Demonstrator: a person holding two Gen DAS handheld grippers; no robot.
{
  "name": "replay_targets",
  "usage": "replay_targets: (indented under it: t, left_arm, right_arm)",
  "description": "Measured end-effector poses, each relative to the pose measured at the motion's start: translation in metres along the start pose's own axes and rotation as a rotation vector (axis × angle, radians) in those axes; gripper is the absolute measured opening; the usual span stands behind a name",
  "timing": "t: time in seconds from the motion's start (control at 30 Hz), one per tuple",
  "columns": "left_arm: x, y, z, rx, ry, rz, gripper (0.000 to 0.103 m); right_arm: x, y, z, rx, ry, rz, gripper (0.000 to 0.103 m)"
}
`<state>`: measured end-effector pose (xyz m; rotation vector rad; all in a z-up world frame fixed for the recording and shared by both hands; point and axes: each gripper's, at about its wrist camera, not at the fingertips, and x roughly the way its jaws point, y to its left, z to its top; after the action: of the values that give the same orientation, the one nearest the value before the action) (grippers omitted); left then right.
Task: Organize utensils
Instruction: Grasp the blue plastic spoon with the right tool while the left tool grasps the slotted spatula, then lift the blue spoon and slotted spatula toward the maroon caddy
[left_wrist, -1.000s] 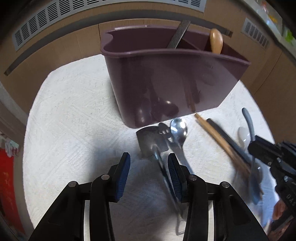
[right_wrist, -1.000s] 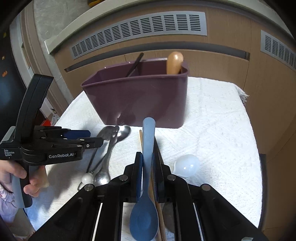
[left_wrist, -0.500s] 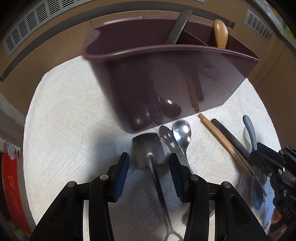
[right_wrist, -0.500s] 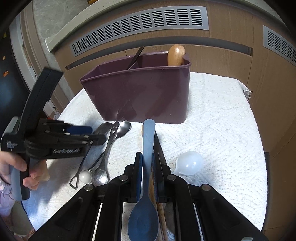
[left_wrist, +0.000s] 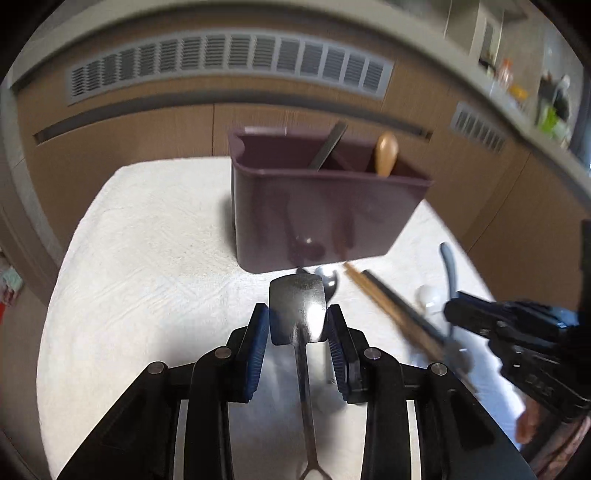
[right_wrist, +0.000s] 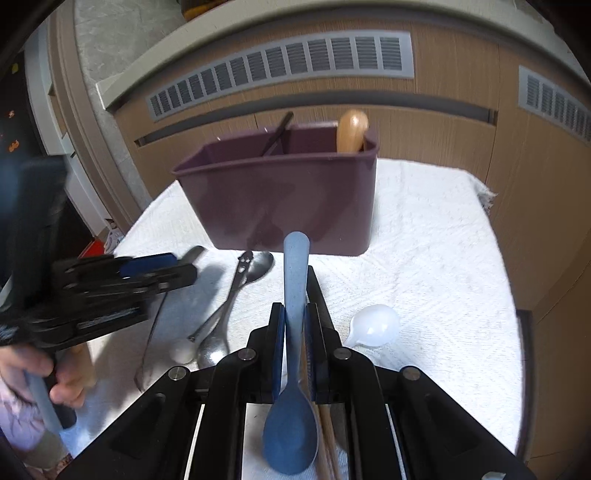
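Two grippers are both loaded up at once, so this looks like sorting from both sides. Low centre of the left wrist view, the left gripper (left_wrist: 297, 326) is pinching the flat blade of a small metal spatula (left_wrist: 297, 309) across its width, handle trailing back under the camera, probably so the handle can drop into the caddy first or get flipped. Over in the right wrist view, the right gripper (right_wrist: 294, 323) is clamping a blue spoon (right_wrist: 293, 332) by the middle of its handle, bowl hanging back toward the camera and handle tip pointing at the purple utensil caddy (right_wrist: 284, 199) in the middle of the frame. That caddy is sitting on a white cloth (right_wrist: 436, 236) and already holding a wooden handle (right_wrist: 351, 131) in its right compartment and a dark utensil (right_wrist: 277, 134) further left. Still waiting in front of it are metal spoons (right_wrist: 236, 291), chopsticks (left_wrist: 391, 310) and a white spoon (right_wrist: 376, 325).
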<state>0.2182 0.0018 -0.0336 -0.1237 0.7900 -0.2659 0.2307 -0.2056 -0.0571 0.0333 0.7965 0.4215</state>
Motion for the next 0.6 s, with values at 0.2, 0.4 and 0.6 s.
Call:
replay_targets:
  t: [0.2, 0.4, 0.6]
  left_arm:
    - [-0.056, -0.017, -0.013, 0.018, -0.145, -0.014, 0.032]
    - [-0.075, -0.026, -0.013, 0.032, -0.177, -0.028, 0.015]
    - [-0.072, -0.019, -0.013, 0.018, -0.154, 0.032, 0.014]
  right_arm:
    - [-0.042, 0.018, -0.009, -0.040, -0.094, -0.015, 0.009]
    - [-0.063, 0.025, -0.008, -0.053, -0.128, -0.008, 0.009]
    - [-0.070, 0.023, -0.007, -0.048, -0.128, -0.010, 0.009]
